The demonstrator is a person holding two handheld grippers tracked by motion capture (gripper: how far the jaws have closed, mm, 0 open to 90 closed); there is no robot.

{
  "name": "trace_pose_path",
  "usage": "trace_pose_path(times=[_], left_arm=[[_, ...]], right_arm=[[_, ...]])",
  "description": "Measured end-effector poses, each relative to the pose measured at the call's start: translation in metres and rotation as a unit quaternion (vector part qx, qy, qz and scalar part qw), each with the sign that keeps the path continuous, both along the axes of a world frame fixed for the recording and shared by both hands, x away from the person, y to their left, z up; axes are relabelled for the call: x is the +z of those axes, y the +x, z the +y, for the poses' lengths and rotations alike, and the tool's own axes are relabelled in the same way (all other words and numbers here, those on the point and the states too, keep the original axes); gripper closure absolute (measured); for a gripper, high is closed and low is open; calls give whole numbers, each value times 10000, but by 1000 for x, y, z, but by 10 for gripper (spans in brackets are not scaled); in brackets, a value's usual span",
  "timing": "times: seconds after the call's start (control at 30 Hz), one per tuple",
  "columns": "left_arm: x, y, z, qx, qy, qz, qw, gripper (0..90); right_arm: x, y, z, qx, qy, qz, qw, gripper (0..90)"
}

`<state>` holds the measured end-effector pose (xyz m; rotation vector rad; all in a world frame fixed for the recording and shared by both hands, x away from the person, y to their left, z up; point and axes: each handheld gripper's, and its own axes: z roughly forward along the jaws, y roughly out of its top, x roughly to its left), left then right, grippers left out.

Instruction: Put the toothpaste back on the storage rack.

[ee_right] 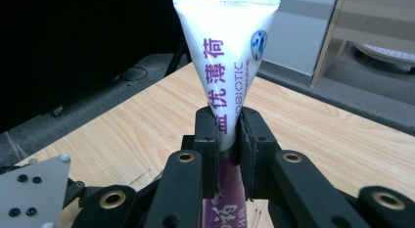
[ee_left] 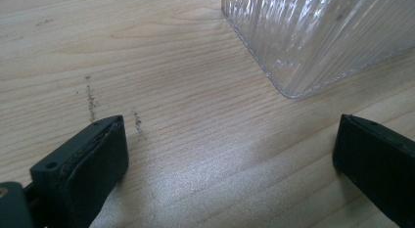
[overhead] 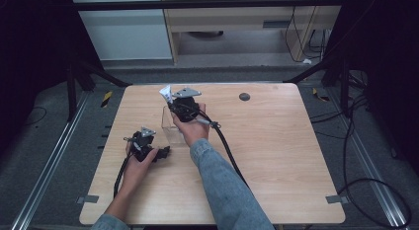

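My right gripper [ee_right: 228, 135] is shut on a white and purple toothpaste tube [ee_right: 226, 57], which stands upright between the pads with its crimped end up. In the high view that gripper [overhead: 174, 102] holds the tube [overhead: 166, 93] just above a clear ribbed plastic container [overhead: 170, 127] standing on the wooden table [overhead: 276, 156]. My left gripper [overhead: 165, 151] rests low on the table to the container's front left. Its jaws stand wide apart with bare wood between them in the left gripper view [ee_left: 230, 164], and a corner of the container [ee_left: 313, 37] lies just ahead.
A small dark round disc [overhead: 244, 96] sits near the table's far edge. Black cables trail from both grippers toward the front edge. Dark frame legs and floor cables surround the table, with pale cabinets behind.
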<state>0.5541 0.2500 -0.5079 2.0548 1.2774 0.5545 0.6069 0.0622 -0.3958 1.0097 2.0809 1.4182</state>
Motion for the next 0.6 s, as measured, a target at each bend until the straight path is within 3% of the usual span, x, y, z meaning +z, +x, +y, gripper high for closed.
trace_pose_path(times=[0.6], left_arm=[[0,0,0,-3,5,4,10000,0]], right_arm=[[-8,1,2,-28,-107,65,9999,796]])
